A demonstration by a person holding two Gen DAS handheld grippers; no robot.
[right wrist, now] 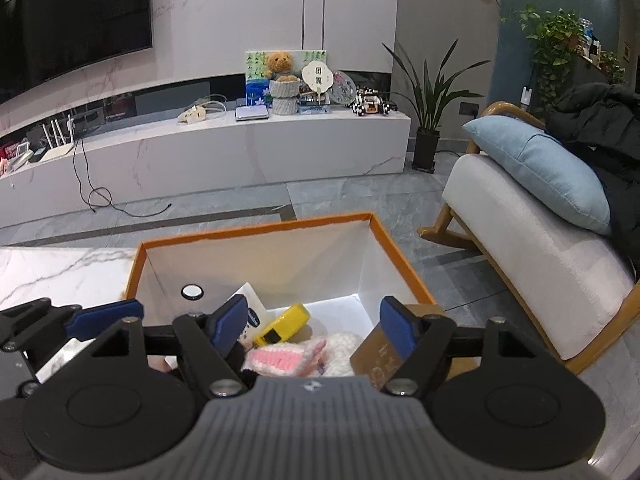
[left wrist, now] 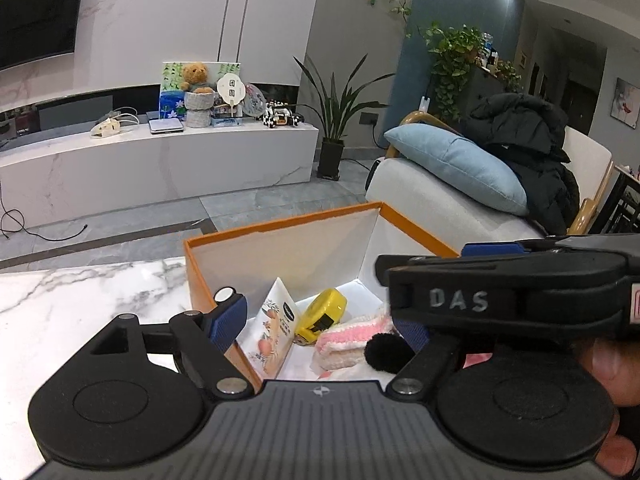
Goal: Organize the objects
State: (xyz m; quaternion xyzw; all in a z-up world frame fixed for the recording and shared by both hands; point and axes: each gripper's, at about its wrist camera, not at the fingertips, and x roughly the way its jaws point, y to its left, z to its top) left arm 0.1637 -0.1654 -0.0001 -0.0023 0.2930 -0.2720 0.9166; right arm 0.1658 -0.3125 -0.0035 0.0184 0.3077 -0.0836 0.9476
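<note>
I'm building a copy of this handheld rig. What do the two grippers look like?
Both match: the left gripper and right gripper have matte black linkage arms with silver pivot bolts, round black side discs, a ribbed grey body with a small emblem, and blue ribbed finger pads. The right gripper's side bears silver "DAS" lettering.

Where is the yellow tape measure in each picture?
Left wrist view: the yellow tape measure lies inside the orange box, just below centre.
Right wrist view: the yellow tape measure sits lower middle, left of centre.
Shared landmark: the pink knitted thing beside it.
</note>
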